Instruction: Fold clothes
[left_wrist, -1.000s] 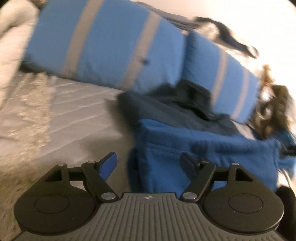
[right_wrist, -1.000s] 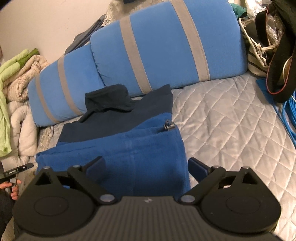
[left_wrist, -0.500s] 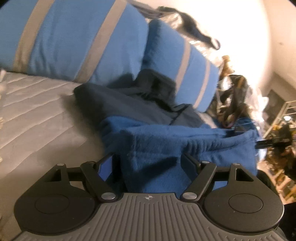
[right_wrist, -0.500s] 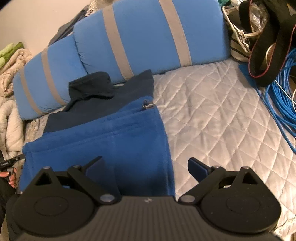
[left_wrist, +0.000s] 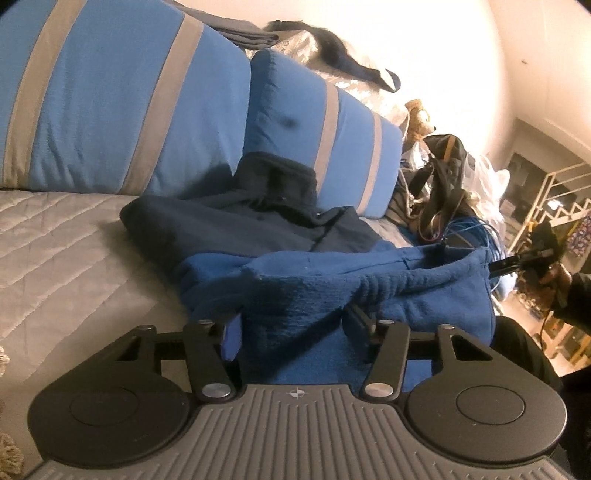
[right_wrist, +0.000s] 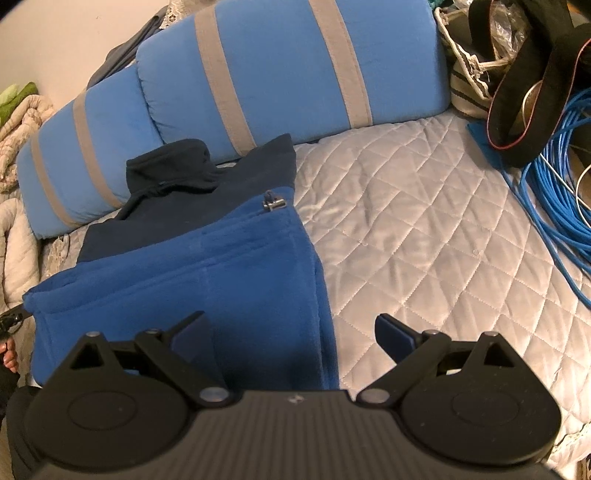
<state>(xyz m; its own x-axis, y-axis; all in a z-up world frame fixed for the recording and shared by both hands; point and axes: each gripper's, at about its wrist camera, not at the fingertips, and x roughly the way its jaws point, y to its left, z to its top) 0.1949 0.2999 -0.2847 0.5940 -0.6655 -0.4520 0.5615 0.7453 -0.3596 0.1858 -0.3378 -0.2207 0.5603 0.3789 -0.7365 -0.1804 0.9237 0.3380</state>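
A blue fleece garment (right_wrist: 184, 273) with a navy upper part (right_wrist: 184, 206) and a metal zip pull (right_wrist: 272, 203) lies on the grey quilted bed (right_wrist: 424, 229). In the left wrist view its near hem (left_wrist: 406, 295) is bunched and raised. My left gripper (left_wrist: 290, 323) is open, with a thick fold of that hem filling the gap between its fingers. My right gripper (right_wrist: 290, 332) is open wide above the fleece's right edge, one finger over the fleece and the other over the quilt. It holds nothing.
Two blue pillows with grey stripes (right_wrist: 288, 70) lean along the back of the bed. Coiled blue cable (right_wrist: 554, 184) and a black bag (right_wrist: 528, 92) crowd the right side. Folded blankets (right_wrist: 18, 122) sit at the far left. A hand with the other gripper (left_wrist: 524, 258) shows beyond the fleece.
My left gripper swung from the pillows onto the fleece hem, and its fingers narrowed around a fold. The right gripper drifted back a little over the fleece's right edge and stayed open.
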